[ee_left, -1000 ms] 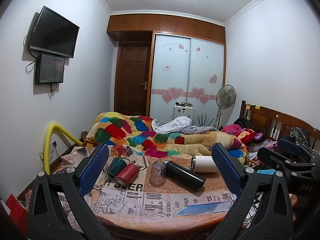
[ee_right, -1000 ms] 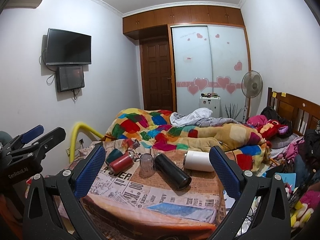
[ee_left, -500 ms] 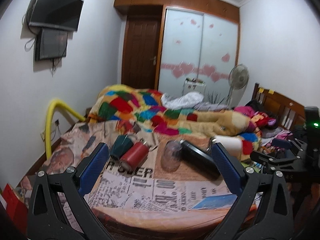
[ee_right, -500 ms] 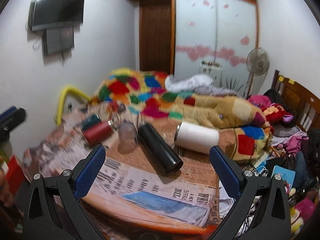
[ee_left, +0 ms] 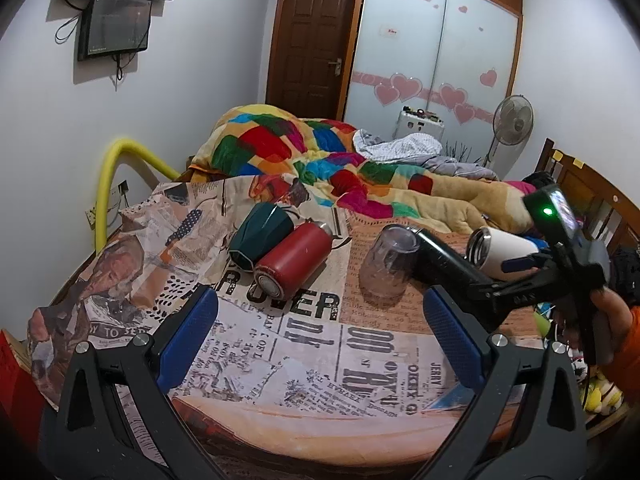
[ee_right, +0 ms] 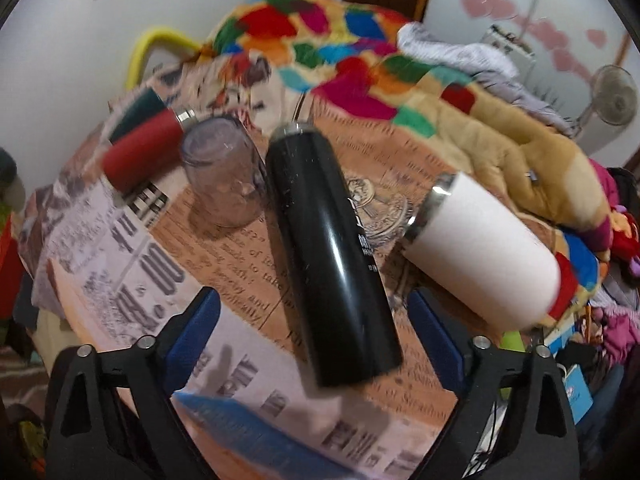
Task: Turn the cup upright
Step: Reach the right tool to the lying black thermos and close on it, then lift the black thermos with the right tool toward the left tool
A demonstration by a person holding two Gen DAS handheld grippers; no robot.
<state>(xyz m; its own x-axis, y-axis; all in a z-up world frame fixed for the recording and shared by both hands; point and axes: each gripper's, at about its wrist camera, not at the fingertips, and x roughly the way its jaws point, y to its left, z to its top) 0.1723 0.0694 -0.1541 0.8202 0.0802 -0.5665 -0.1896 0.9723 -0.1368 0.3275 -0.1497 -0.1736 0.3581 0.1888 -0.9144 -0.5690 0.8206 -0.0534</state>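
**Black flask lies between the spread fingers**

Left wrist view: the left hand-held gripper (ee_left: 320,328) is released and empty, near the red flask (ee_left: 294,262).

Right wrist view: the right hand-held gripper (ee_right: 314,324) gapes around the black flask (ee_right: 332,256), lying just beside the clear cup (ee_right: 222,172). Its stiff, glossy wall looks slippery; clamp mid-body.

Clear cup (ee_left: 390,264) (ee_right: 222,172) stands inverted on tablecloth (ee_left: 280,344)
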